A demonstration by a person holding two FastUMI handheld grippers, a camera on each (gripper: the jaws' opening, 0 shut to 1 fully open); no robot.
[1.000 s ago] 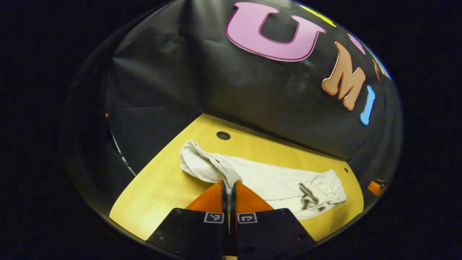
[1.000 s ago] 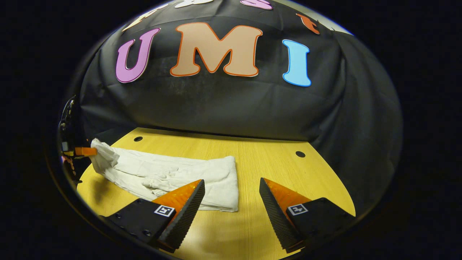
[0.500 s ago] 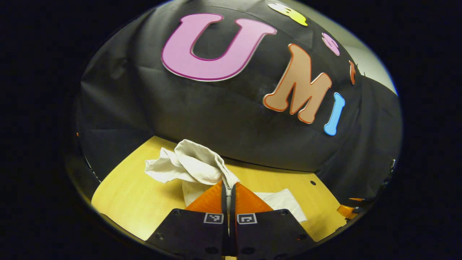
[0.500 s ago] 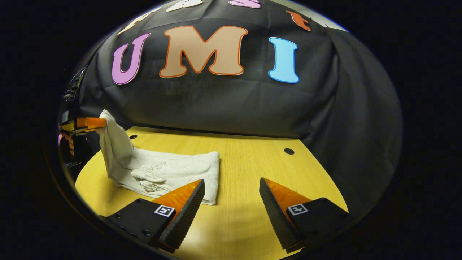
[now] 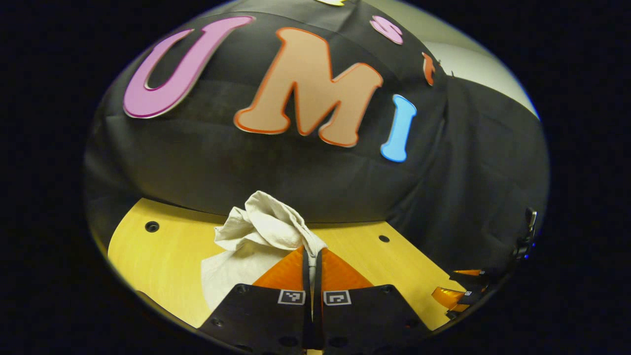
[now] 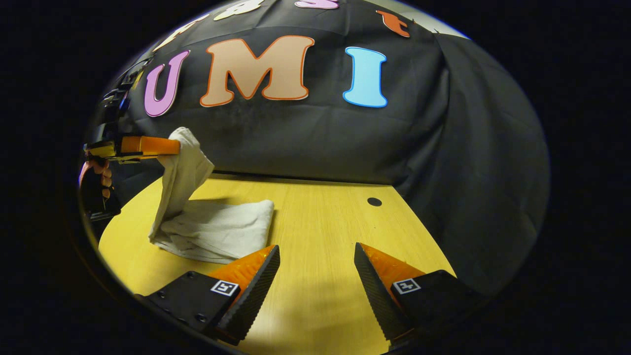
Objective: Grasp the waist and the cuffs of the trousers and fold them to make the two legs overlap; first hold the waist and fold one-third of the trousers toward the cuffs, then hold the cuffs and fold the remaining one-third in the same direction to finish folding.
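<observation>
In the right gripper view, a hand [image 6: 93, 180] is seen at the far left edge, holding the left gripper [image 6: 170, 146] raised above the counter [image 6: 320, 236]. One end of the trousers [image 6: 212, 229] is pinched between that gripper's closed fingers, and a band of cloth hangs steeply from there down to the rest of the garment. The rest lies flat on the left part of the counter as a folded, off-white slab, its long axis running from left to right across the view, with the free end pointing toward the counter's middle. Which end is lifted, waist or cuffs, cannot be told. To the right, the right gripper [image 6: 317, 264] is held with its fingers spread wide, nothing between them, over bare counter just beside the near corner of the flat cloth. A round hole [image 6: 374, 201] is seen in the counter farther right.

In the left gripper view, the left gripper [image 5: 312, 256] is closed on a bunched fold of the trousers [image 5: 261, 227], which rises in a crumpled peak above the fingertips. At the far right edge, the right gripper [image 5: 463, 286] is seen, well apart.
</observation>
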